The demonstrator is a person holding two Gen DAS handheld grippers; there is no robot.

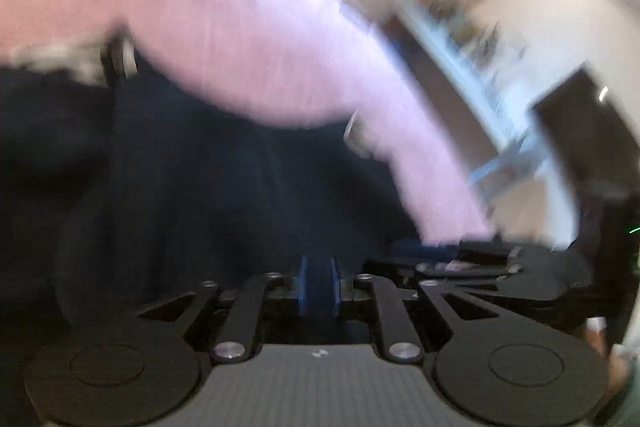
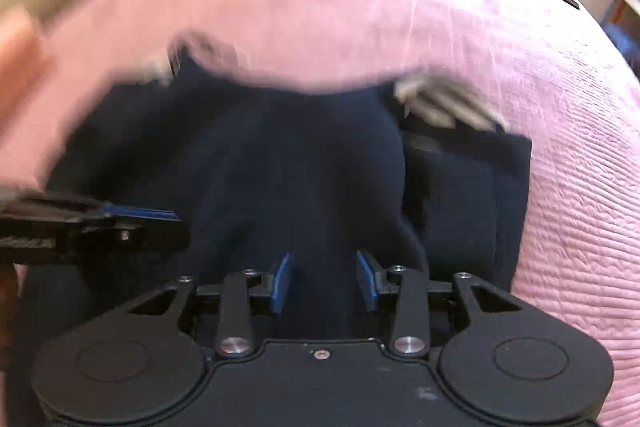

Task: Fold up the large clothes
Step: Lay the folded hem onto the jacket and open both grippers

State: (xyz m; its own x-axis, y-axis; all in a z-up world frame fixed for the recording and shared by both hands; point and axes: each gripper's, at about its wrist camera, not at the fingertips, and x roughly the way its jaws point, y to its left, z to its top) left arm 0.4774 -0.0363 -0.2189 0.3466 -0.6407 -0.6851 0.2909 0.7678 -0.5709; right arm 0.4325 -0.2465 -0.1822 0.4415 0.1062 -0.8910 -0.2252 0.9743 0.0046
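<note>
Pink quilted bedding (image 2: 560, 147) fills the far side of both wrist views, arching from nine o'clock over the top to about four o'clock. On it lies the dark navy garment (image 2: 304, 163), bunched in soft folds across the middle, with a squarer folded part toward three o'clock and pale blurred trim at its upper edges near ten and two o'clock. The right gripper (image 2: 325, 281) hangs over the navy cloth at six o'clock, its blue pads spread apart with cloth showing in the gap, none of it pinched. The left gripper (image 1: 319, 285) has its blue pads pressed close together; whether a fold is caught there I cannot tell, everything being blurred
</note>
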